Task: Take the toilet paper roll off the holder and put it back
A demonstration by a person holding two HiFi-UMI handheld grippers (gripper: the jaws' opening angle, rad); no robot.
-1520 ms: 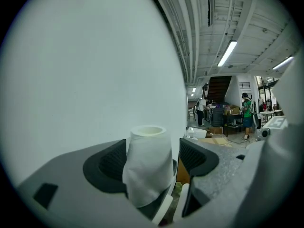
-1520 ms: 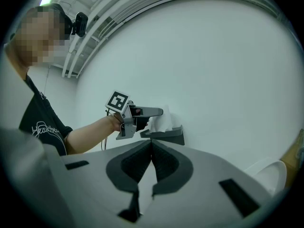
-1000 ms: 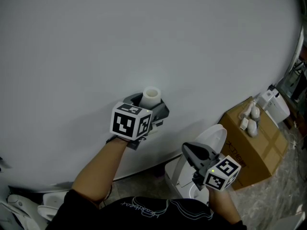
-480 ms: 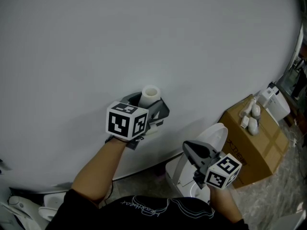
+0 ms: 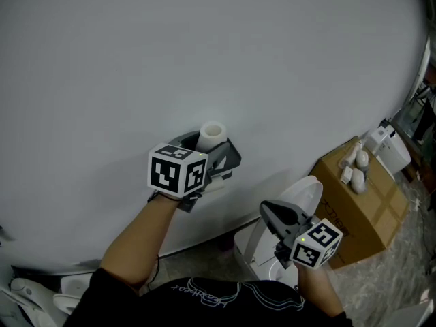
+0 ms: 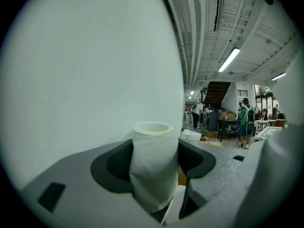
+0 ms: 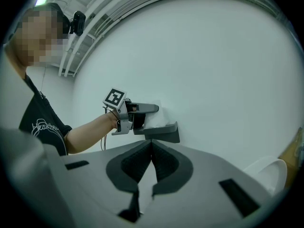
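Observation:
A white toilet paper roll (image 5: 212, 135) stands upright close to the grey wall, at the middle of the head view. My left gripper (image 5: 211, 150) is shut on it: in the left gripper view both dark pads press into the sides of the roll (image 6: 153, 167), and the paper is dented. A white piece under the roll (image 6: 178, 204), perhaps the holder, is mostly hidden. My right gripper (image 5: 278, 218) hangs lower right, away from the roll. In the right gripper view its jaws (image 7: 151, 150) are shut on nothing and point at the left gripper (image 7: 151, 122).
A white toilet (image 5: 300, 199) with its lid up stands below the right gripper. A cardboard box (image 5: 364, 210) with small white items on top sits to the right, with a white appliance (image 5: 388, 148) behind it. The grey wall (image 5: 204, 46) fills the background.
The left gripper's marker cube has drifted slightly left and the jaws have drawn in on the roll. The right gripper has hardly moved.

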